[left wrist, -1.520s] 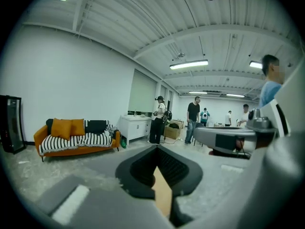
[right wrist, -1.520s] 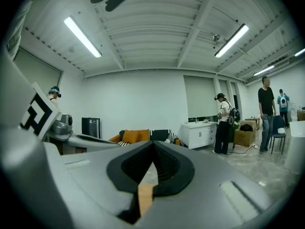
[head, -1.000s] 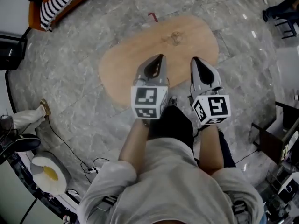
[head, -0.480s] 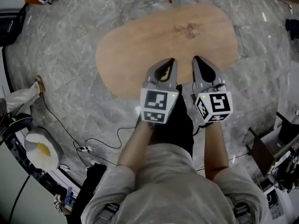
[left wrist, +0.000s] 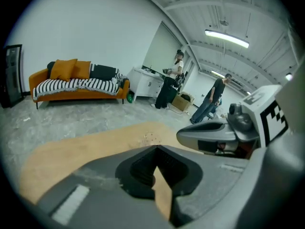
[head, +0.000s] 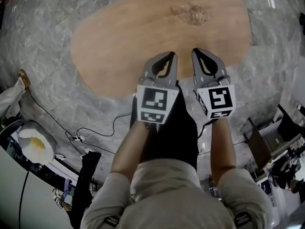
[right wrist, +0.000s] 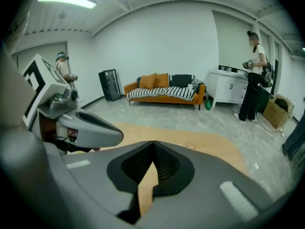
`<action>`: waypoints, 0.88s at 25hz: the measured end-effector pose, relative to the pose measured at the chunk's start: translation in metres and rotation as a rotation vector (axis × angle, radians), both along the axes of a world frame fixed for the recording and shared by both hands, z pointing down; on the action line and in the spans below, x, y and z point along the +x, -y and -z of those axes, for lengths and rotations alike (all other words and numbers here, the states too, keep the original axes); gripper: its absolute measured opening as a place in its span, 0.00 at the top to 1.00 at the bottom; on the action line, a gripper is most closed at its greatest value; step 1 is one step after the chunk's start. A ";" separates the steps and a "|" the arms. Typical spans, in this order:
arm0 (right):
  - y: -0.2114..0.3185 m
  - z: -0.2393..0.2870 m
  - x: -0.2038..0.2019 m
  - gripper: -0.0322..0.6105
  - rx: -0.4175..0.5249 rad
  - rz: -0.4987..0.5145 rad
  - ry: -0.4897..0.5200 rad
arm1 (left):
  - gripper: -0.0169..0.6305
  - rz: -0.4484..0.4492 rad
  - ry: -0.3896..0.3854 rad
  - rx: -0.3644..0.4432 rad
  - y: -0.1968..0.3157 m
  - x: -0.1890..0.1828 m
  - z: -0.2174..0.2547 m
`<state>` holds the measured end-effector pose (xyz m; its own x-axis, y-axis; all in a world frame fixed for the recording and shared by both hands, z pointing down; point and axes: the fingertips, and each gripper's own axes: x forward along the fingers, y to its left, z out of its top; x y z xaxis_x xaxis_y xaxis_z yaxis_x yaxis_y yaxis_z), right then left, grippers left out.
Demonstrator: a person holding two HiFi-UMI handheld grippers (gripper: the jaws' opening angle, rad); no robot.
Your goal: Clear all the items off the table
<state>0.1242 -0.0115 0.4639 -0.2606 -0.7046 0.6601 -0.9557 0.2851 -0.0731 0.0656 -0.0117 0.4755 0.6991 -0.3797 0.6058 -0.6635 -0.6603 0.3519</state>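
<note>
Left hand-held gripper (head: 169,56) and right hand-held gripper (head: 197,52) are held side by side over the near edge of a rounded wooden table (head: 124,37). Each is clenched tip to tip with nothing between its jaws, as the person stands at the table's near side.

One thing alone shows on the tabletop. A small, pale, see-through-looking item (head: 193,14) lies toward the far right of the table, well apart from both grippers and roughly in line with the right one. No view shows it large enough to name; it may be crumpled clear film or a shallow clear dish.

It looks very light. If it is film it would be soft, likely to crush under the jaws and to skate across the smooth wood when nudged, so a raised fold would be the place to pinch. If it is stiff, the rim would give the surer hold, and a brittle rim would want a gentle squeeze. Either way the jaws would have to part first.

A cable (head: 95,130) trails over the grey stone floor (head: 47,80) to the near left. An orange sofa (left wrist: 78,87) with a striped throw stands against the far wall, and people (right wrist: 252,75) stand across the room.
</note>
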 end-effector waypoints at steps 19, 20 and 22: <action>0.039 -0.123 0.048 0.94 -0.224 0.542 -0.539 | 0.94 0.061 0.051 -0.168 -0.004 0.013 -0.102; 0.040 -0.127 0.049 0.94 -0.235 0.554 -0.559 | 0.94 0.062 0.050 -0.174 -0.004 0.015 -0.105; 0.043 -0.134 0.053 0.94 -0.253 0.573 -0.589 | 0.94 0.062 0.049 -0.183 -0.002 0.017 -0.110</action>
